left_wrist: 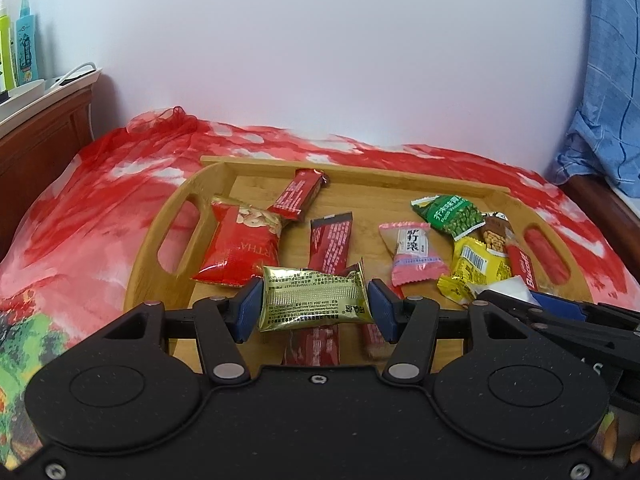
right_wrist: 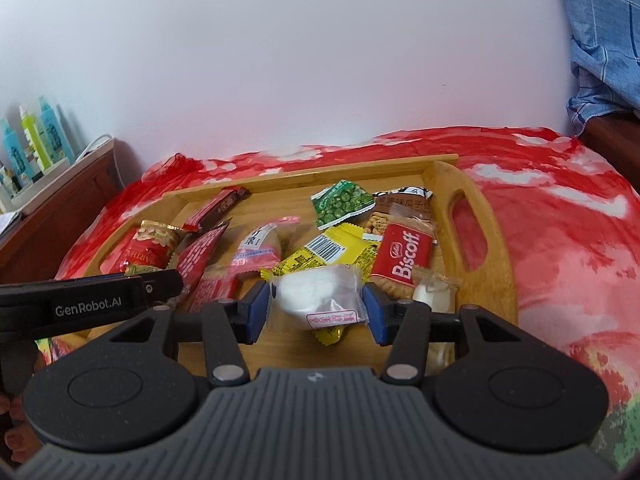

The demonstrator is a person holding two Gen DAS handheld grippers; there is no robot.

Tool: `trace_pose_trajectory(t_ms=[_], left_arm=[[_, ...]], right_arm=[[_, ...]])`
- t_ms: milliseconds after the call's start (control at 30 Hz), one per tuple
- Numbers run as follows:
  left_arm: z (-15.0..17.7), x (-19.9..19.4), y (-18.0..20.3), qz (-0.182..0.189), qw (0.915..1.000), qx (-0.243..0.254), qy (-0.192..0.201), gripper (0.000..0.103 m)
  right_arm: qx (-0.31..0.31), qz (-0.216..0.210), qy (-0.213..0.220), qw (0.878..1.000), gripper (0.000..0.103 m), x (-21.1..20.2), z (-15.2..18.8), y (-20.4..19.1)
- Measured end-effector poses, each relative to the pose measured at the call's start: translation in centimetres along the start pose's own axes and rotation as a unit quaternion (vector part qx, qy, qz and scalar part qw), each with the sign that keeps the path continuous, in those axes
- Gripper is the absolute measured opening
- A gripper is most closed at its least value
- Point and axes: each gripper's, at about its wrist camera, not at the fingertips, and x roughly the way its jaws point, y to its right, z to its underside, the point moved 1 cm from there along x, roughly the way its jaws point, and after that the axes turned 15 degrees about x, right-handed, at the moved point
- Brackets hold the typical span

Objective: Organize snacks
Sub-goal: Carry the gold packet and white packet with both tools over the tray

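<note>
- Snacks lie scattered across the wooden tray (left_wrist: 208,200), most toward its right handle.
- My left gripper (left_wrist: 314,308) pinches a gold packet (left_wrist: 314,300) above the tray's near edge.
- My right gripper (right_wrist: 316,304) pinches a clear-wrapped white pastry (right_wrist: 316,296) there too.

Bright, even, soft light; sharp centres, fisheye-bent edges.

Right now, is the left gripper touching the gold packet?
Touching. The left wrist view shows both blue pads of the left gripper pressed against the ends of the gold packet.
</note>
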Motion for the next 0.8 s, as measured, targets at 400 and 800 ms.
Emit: trace_pose_trajectory(t_ms=[400, 800], left_arm=[[-0.5, 1.3, 0.6, -0.001, 0.9999, 0.003, 0.015, 0.056], [-0.2, 1.6, 1.1, -0.005, 1.0000, 0.005, 0.002, 0.068]], right_arm=[[0.023, 0.008, 0.012, 1.000, 0.056, 0.8, -1.1, 1.2], [0.018, 0.006, 0.018, 1.000, 0.069, 0.7, -1.0, 1.0]])
